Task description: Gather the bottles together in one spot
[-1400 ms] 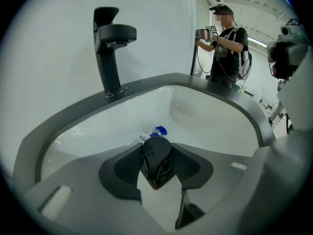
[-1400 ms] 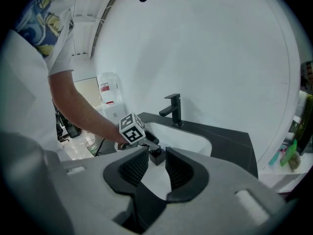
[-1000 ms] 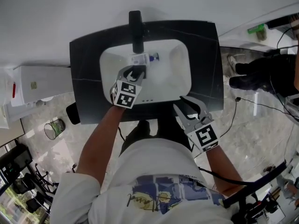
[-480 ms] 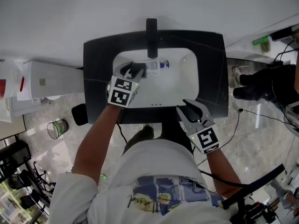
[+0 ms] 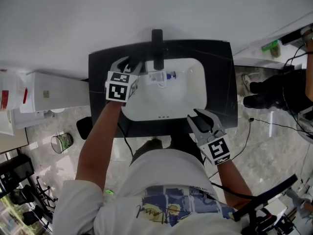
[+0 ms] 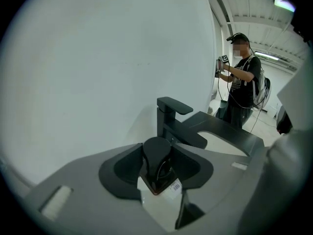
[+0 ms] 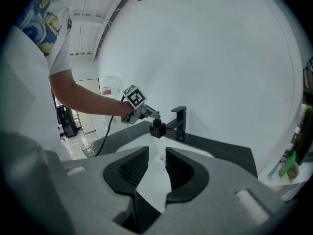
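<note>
No legible wording, brand or number found in any view. Recorded as present but unreadable:
- lower centre of left gripper view: white barcode sticker (image 6: 174, 188) on dark bottle with a black cap (image 6: 157, 166), digits too small;
- upper centre of head view: white printed label (image 5: 155, 77) on clear plastic bottle with a blue cap (image 5: 164, 76), blurred;
- bottom centre of head view: dark cursive print (image 5: 146, 209) on white shirt (image 5: 166, 170), not decipherable;
- left edge of head view: red label (image 5: 3, 98) on white plastic container (image 5: 14, 97), too small;
- on left gripper (image 5: 128, 64) and right gripper (image 5: 199, 116): black-and-white square coded markers (image 5: 118, 91), patterns only, no characters.
</note>
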A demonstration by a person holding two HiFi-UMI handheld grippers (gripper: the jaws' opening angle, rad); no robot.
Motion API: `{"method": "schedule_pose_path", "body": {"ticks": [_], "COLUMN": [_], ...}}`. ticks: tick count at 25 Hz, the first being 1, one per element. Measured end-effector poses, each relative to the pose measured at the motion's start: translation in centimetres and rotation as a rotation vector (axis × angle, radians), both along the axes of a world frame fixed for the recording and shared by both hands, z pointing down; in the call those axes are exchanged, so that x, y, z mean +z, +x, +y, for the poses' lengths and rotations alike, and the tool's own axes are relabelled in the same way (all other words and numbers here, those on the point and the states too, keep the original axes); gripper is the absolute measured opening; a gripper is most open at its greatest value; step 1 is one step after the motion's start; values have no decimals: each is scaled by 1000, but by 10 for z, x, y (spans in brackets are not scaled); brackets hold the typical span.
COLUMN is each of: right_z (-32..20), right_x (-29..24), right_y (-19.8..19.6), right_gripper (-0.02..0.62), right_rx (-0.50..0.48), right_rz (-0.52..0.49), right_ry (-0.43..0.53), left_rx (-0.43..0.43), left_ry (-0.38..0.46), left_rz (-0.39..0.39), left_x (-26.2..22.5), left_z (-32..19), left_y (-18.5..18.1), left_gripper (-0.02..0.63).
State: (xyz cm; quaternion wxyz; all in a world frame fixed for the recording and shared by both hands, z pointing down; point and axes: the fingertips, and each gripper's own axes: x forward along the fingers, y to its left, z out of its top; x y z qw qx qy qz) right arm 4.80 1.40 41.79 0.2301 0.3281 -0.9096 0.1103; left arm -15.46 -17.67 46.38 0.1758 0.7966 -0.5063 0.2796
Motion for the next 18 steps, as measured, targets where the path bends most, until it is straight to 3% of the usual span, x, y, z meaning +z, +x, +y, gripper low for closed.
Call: {"method": "schedule_pose_path", "body": {"ticks": [18], "right_z": [-5], "right_x": [8], "right_y": [33], "right_gripper": [106], "right_rx": [79], "right_rz": [36], "right_ry": [-34], "left_rx": [-42], "left_ry": [26], "left_rz": [-23], "left_x": [17], "left_z": [-81], "left_y": [-19], "left_gripper": [181]}}
